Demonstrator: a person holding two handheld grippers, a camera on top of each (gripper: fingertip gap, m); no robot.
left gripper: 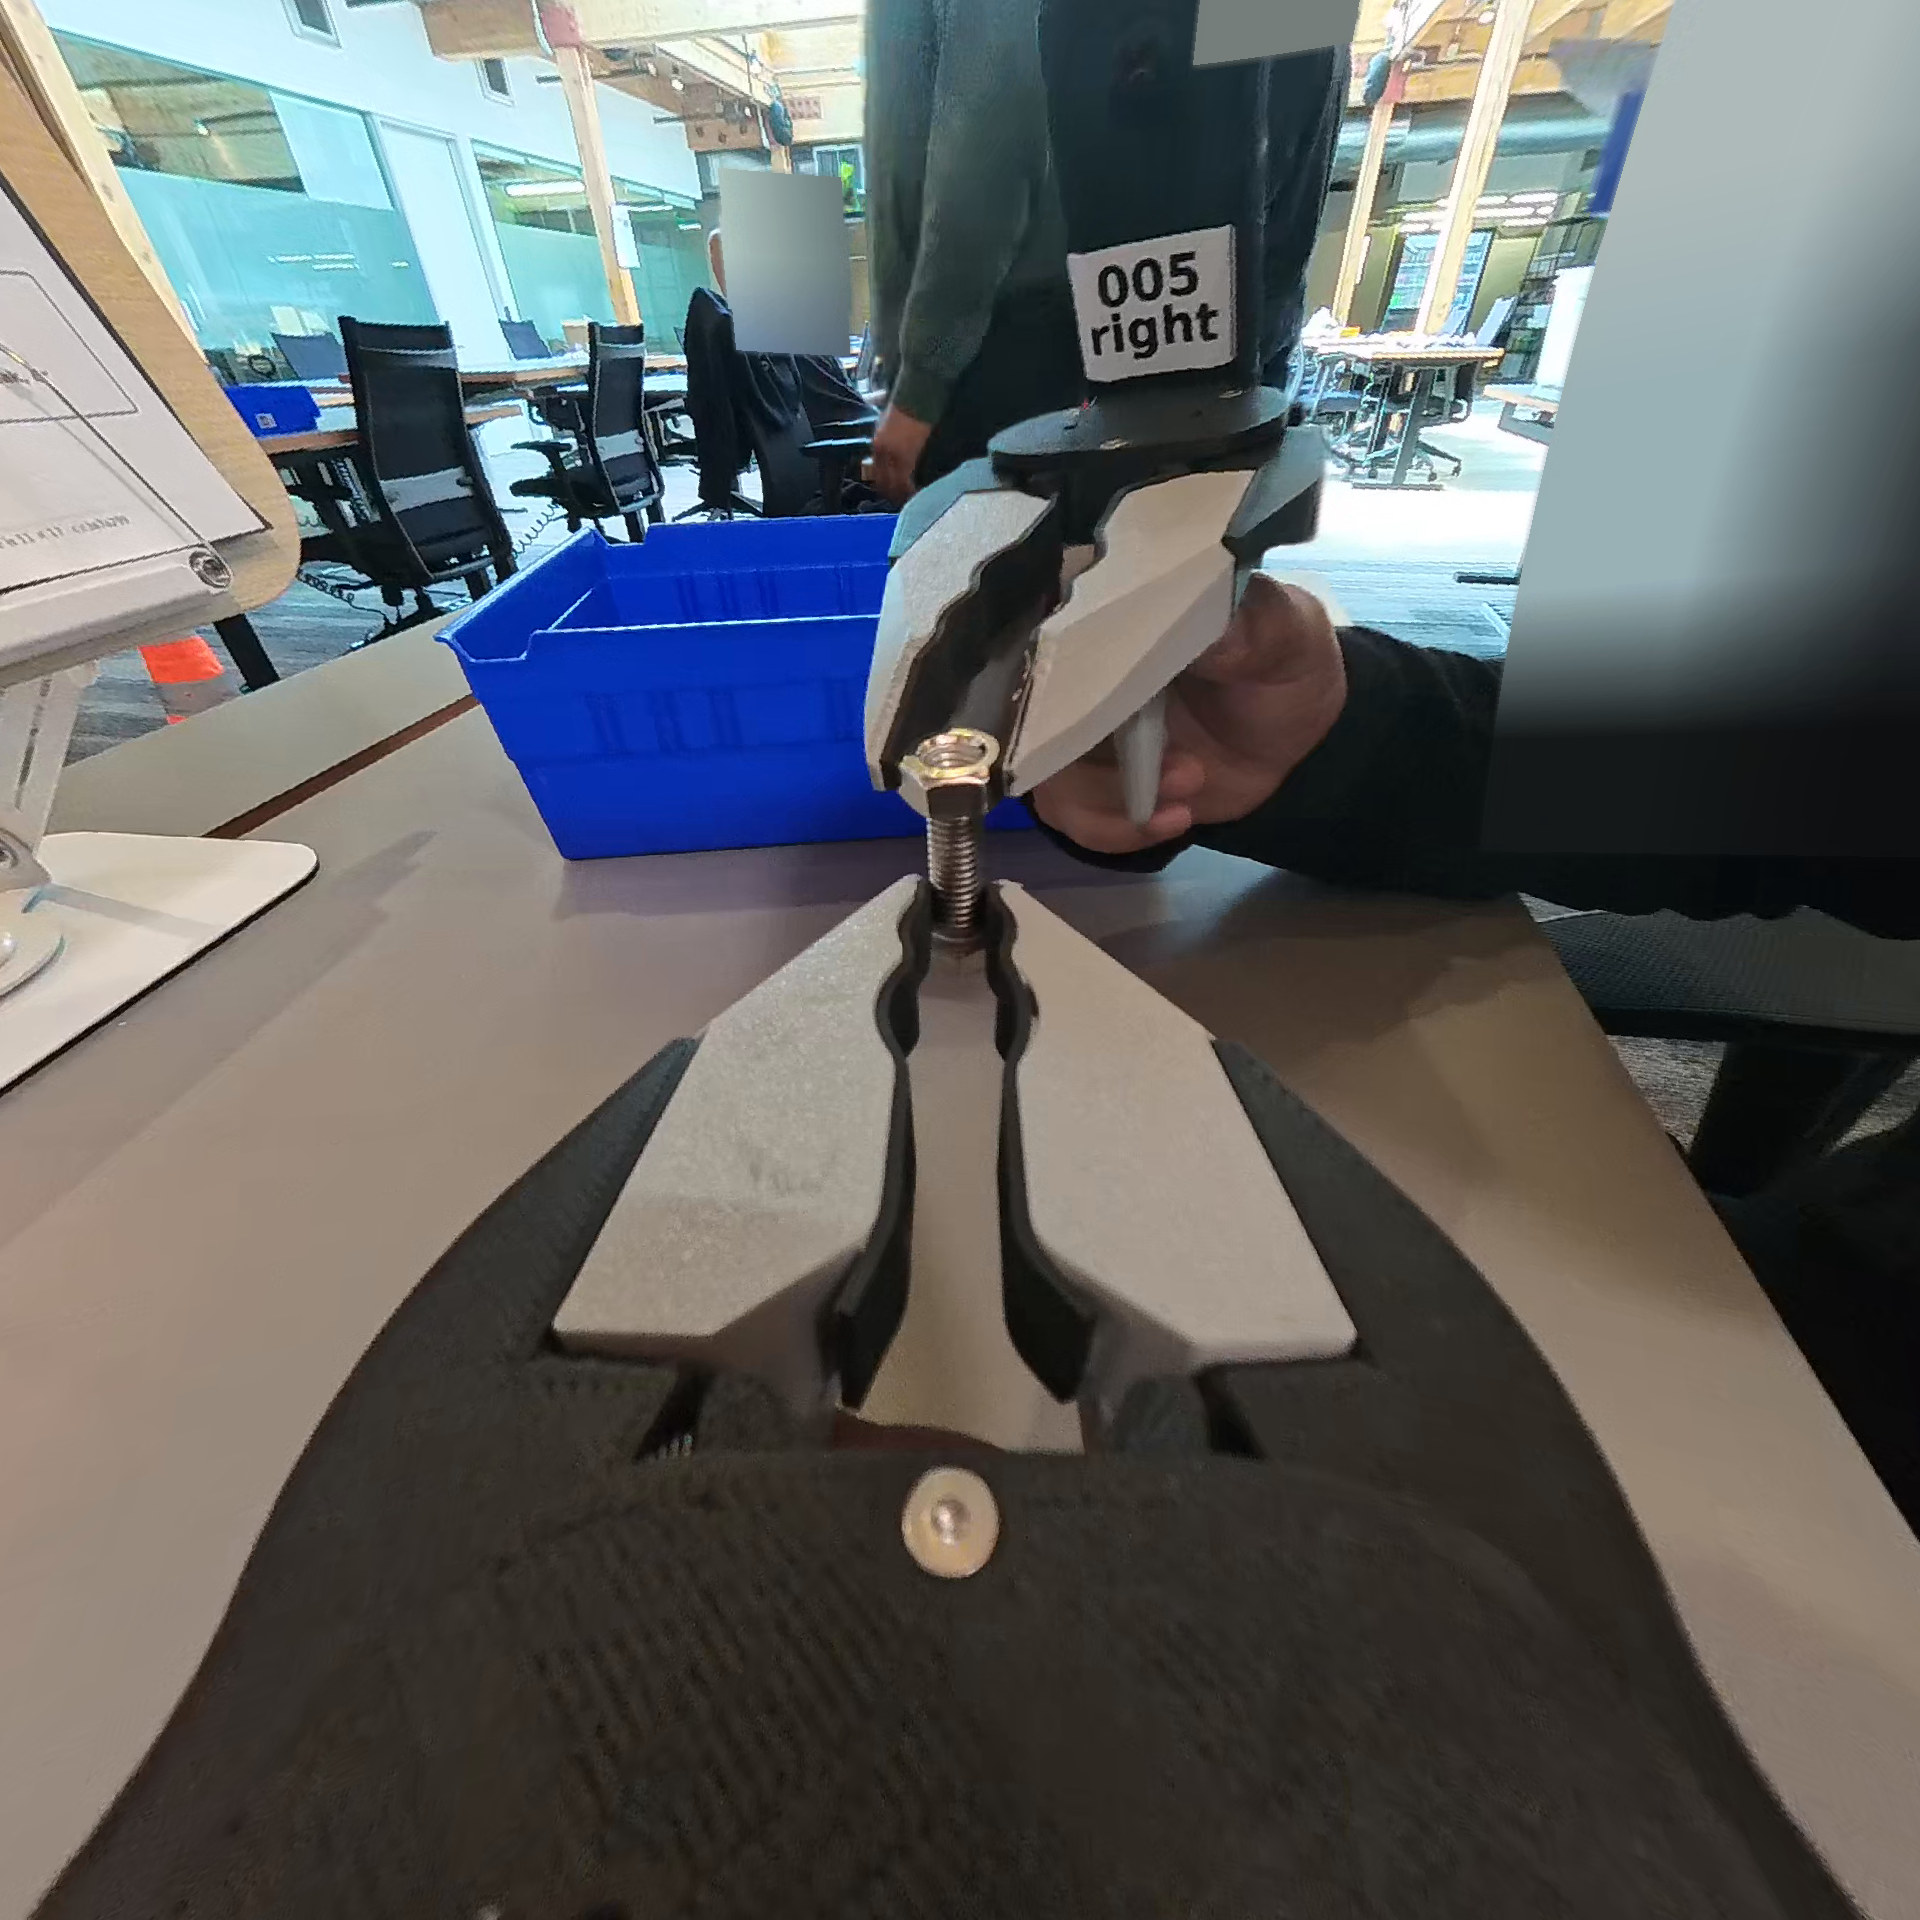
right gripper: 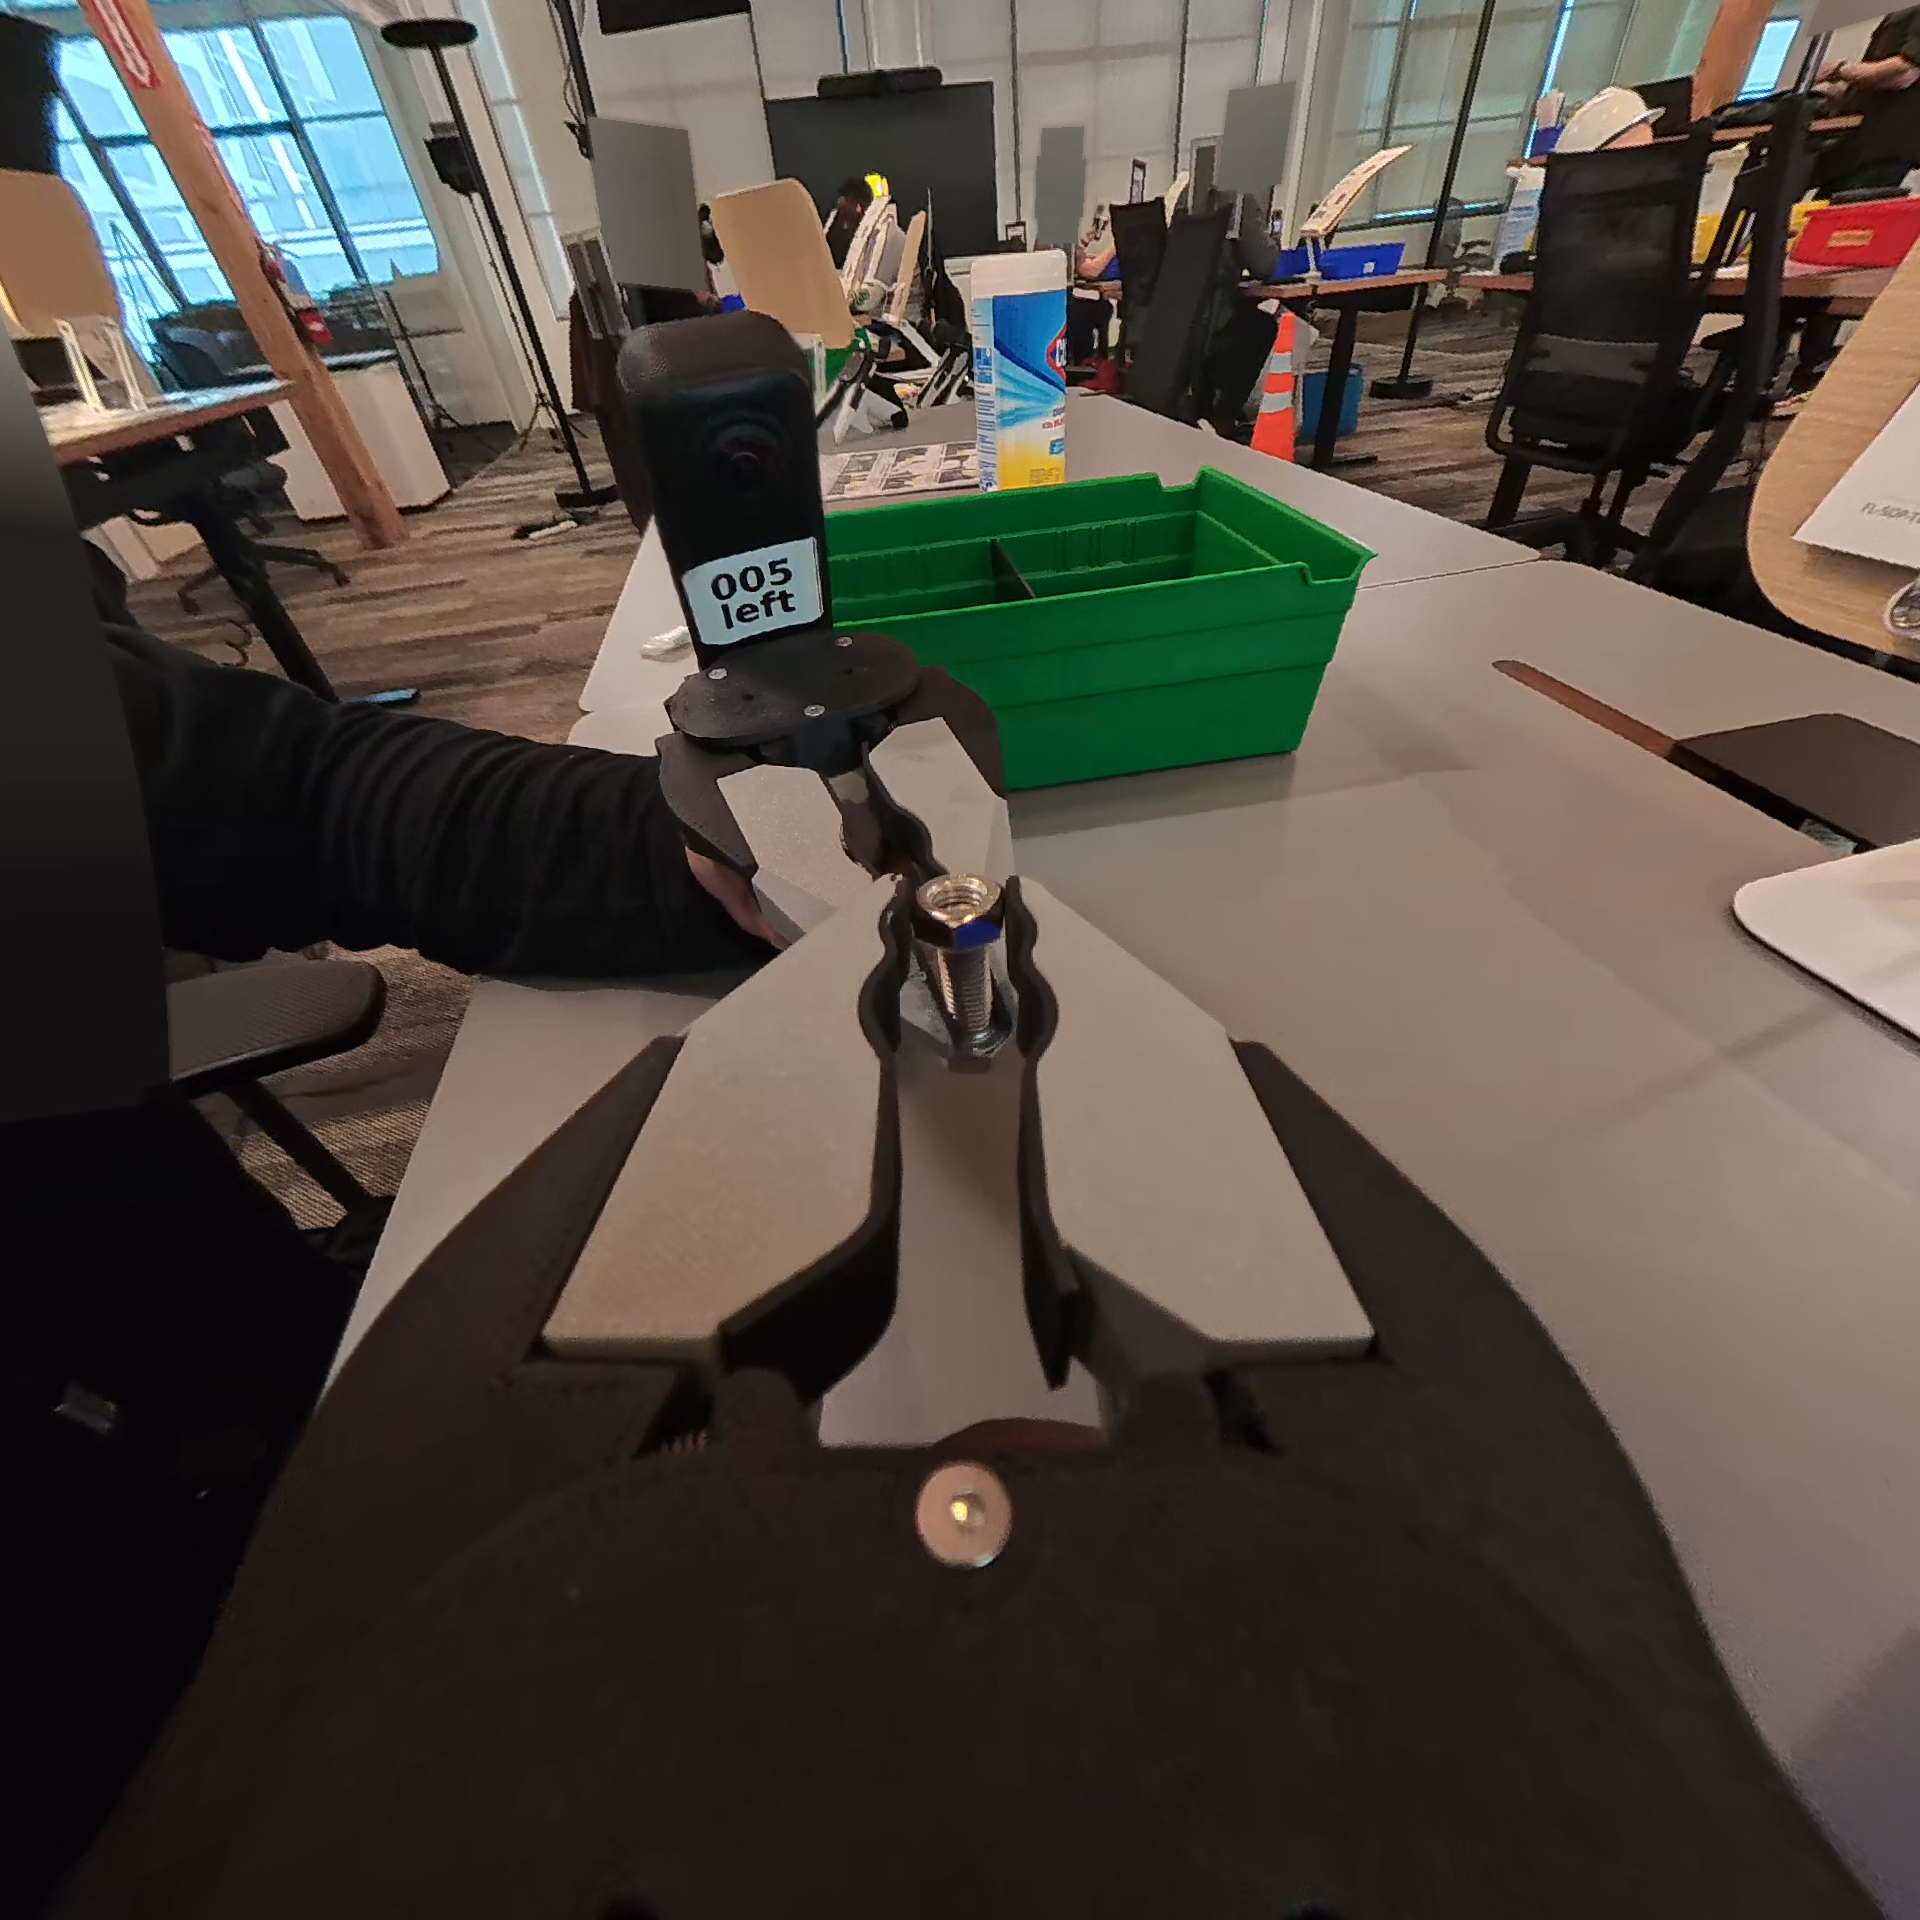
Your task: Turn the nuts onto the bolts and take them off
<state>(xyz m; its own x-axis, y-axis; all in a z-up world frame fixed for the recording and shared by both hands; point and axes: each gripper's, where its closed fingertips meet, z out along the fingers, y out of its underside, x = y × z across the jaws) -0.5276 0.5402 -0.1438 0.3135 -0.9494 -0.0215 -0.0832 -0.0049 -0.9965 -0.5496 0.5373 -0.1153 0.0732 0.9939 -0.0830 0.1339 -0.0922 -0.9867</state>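
A steel bolt (left gripper: pixel 954 868) stands upright above the grey table (left gripper: pixel 416 1039), thread end up, with a hex nut (left gripper: pixel 948 771) at its top. My left gripper (left gripper: pixel 958 902) is shut on the bolt's lower end near its head. My right gripper (left gripper: pixel 948 781) comes down from above and is shut on the nut. In the right wrist view the nut (right gripper: pixel 956 906) sits between my right gripper's (right gripper: pixel 958 912) fingertips, and the bolt (right gripper: pixel 964 987) hangs below it. The left gripper (right gripper: pixel 902 860) shows just behind, its tips partly hidden.
A blue bin (left gripper: pixel 707 707) stands on the table just behind the bolt. A green divided bin (right gripper: pixel 1122 644) and a wipes canister (right gripper: pixel 1020 374) stand farther back. A white stand base (left gripper: pixel 135 914) sits at the left. A person (left gripper: pixel 966 208) stands beyond the table. Both grippers' tips are close together, under 4 cm apart.
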